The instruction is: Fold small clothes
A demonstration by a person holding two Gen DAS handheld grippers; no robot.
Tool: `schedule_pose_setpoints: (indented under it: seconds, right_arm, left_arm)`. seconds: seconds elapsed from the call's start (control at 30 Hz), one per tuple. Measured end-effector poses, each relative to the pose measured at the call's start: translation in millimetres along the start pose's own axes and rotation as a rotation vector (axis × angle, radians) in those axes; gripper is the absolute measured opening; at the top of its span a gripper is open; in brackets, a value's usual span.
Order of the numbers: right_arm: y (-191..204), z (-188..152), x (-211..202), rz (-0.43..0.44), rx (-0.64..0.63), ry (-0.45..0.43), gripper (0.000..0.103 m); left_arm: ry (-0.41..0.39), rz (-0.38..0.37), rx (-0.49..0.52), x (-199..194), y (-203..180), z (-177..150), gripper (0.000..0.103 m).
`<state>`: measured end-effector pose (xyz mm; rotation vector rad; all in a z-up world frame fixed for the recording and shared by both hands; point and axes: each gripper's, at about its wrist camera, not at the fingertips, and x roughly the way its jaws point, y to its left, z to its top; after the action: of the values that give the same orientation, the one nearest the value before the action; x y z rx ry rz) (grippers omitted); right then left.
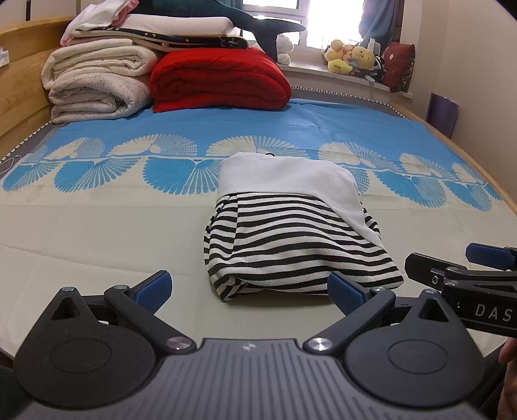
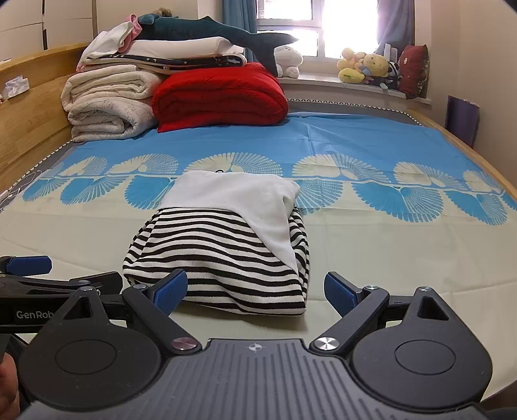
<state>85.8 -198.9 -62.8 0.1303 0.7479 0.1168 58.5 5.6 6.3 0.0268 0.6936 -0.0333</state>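
Observation:
A small black-and-white striped garment (image 1: 290, 239) with a white upper part lies folded into a compact bundle on the bed sheet (image 1: 97, 232); it also shows in the right wrist view (image 2: 223, 255). My left gripper (image 1: 248, 287) is open and empty, just short of the bundle's near edge. My right gripper (image 2: 255, 289) is open and empty, its left pad close to the bundle's near edge. The right gripper also shows at the right edge of the left wrist view (image 1: 458, 263). The left gripper shows at the left edge of the right wrist view (image 2: 64, 274).
Folded cream blankets (image 1: 97, 80) and a red quilt (image 1: 219, 80) are stacked at the far left of the bed, with a plush shark (image 1: 245, 22) on top. Soft toys (image 1: 352, 59) sit on the windowsill. A wooden bed frame (image 1: 19, 106) runs along the left.

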Motion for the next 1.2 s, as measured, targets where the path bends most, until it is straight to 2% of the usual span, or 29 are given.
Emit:
schedule_pose_setpoints:
  seconds: [1.2]
  right_arm:
    - [3.2,-1.4,3.0,-0.006,0.005,0.006,0.092]
  left_arm:
    - [0.012,0.003,-0.005,3.2,-0.5,-2.0,0.102]
